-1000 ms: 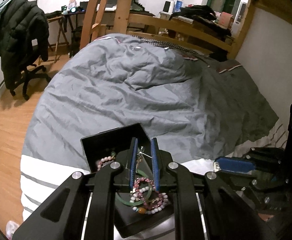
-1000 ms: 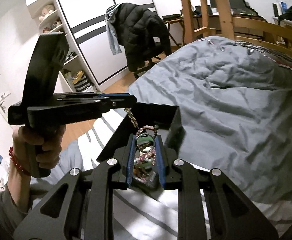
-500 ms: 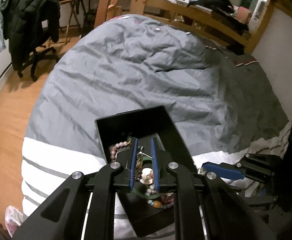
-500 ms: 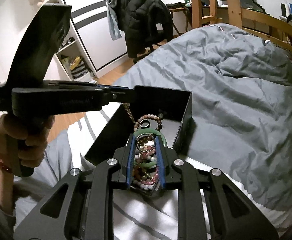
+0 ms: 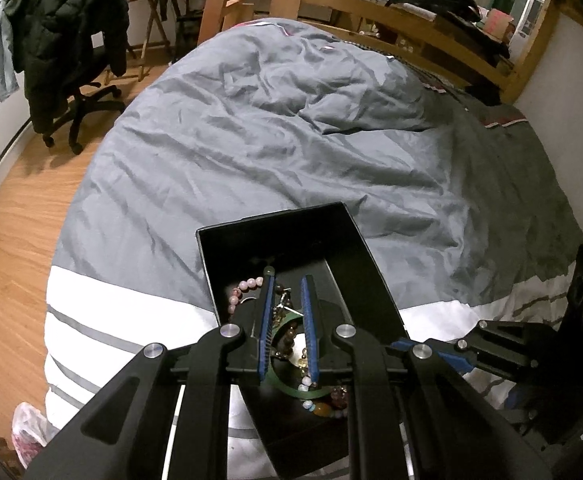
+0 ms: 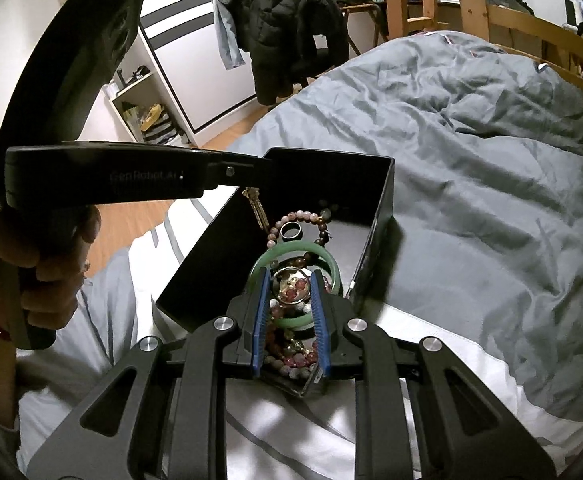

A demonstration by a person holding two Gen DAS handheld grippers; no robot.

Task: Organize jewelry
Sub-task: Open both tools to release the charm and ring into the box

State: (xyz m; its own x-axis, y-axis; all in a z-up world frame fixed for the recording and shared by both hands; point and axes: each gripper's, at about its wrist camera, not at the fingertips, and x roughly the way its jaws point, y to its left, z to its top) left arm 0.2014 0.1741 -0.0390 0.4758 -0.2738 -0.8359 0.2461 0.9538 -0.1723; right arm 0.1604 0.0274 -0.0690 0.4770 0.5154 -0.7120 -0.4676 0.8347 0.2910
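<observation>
A grey duvet [image 5: 275, 148] covers the bed, and a black box [image 6: 331, 184] sits on its white striped end. Jewelry lies heaped inside: a green bangle [image 6: 296, 254], pink beads [image 6: 297, 216], a ring [image 6: 290, 231]. The left gripper [image 5: 286, 300] pinches a gold chain [image 6: 256, 208] hanging into the box. The right gripper [image 6: 289, 296], jaws narrowly parted, hovers over a round charm [image 6: 291, 285]

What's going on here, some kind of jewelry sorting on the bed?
A person holds a gripper in each hand over a black box of jewelry sitting on the bed. The left gripper hangs a gold chain over the box's far corner. The right gripper sits low above the pile, with a round pendant and a green bangle between its fingers; no grip is visible.
</observation>
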